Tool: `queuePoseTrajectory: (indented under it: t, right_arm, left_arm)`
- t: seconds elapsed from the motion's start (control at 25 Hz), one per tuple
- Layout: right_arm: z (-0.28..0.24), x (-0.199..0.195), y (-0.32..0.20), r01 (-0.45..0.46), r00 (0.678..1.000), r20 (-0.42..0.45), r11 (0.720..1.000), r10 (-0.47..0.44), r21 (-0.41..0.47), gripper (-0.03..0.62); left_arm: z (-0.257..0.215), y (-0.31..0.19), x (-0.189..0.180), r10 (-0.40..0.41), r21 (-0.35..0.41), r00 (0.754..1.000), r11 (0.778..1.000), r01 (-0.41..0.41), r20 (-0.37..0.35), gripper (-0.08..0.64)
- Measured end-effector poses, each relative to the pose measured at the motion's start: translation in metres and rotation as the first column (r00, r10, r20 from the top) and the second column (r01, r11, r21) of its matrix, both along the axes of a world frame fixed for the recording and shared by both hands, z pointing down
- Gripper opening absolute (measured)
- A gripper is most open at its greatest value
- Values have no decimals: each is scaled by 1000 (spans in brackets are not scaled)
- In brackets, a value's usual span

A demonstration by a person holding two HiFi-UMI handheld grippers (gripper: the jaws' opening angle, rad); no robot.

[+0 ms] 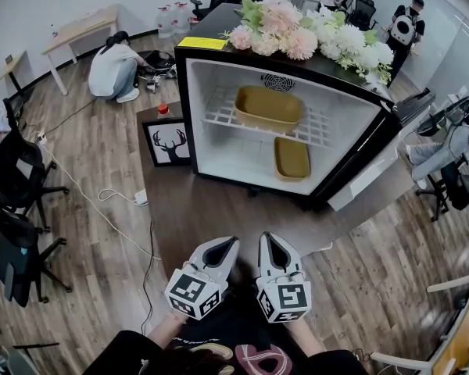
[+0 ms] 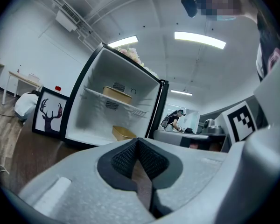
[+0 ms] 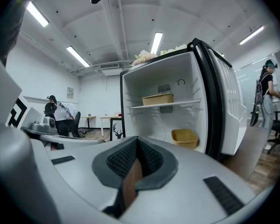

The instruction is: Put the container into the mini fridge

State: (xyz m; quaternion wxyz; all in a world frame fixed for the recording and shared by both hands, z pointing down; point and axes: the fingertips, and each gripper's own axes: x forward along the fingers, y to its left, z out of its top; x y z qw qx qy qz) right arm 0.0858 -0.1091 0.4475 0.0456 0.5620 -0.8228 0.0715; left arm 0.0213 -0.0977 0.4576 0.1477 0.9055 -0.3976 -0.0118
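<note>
Both grippers idle, side by side, low in front of the person and pointing roughly level at the open fridge point(image 1: 234, 158). Left gripper point(image 1: 228, 243): pads meet at the tips, nothing between them. Right gripper point(image 1: 270, 239): same, closed and empty. Neither touches anything. Likely a rest pose, jaws shut because there is nothing left to carry.

The fridge is straight ahead of the jaw tips, well apart from them, with its door point(image 1: 367, 182) swung wide to the right of the right gripper, so the opening is clear for reaching in.

Two yellow tubs are inside. The upper tub point(image 1: 267, 108) sits flat on the wire shelf point(image 1: 328, 127), ahead and above the tips. The lower tub point(image 1: 291, 158) sits on the fridge floor, ahead and slightly right of the right gripper, close to the door-side wall. Both are upright and fully inside, clear of the door line. I can't tell which of the two is the task's container, though either way it reads as already placed.

Judgement: the put-in step looks done. The door is not yet shut, if that is wanted; the right gripper is nearer to it.
</note>
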Motion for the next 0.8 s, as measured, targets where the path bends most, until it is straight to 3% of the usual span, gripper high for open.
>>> queuePoseTrajectory:
  t: [0.8]
  right_arm:
    - [14,-3,-6,23,999,-32,999,-24,-31,6]
  left_arm:
    - [6,-7,0,-5,-11,1000,1000,5,6,9]
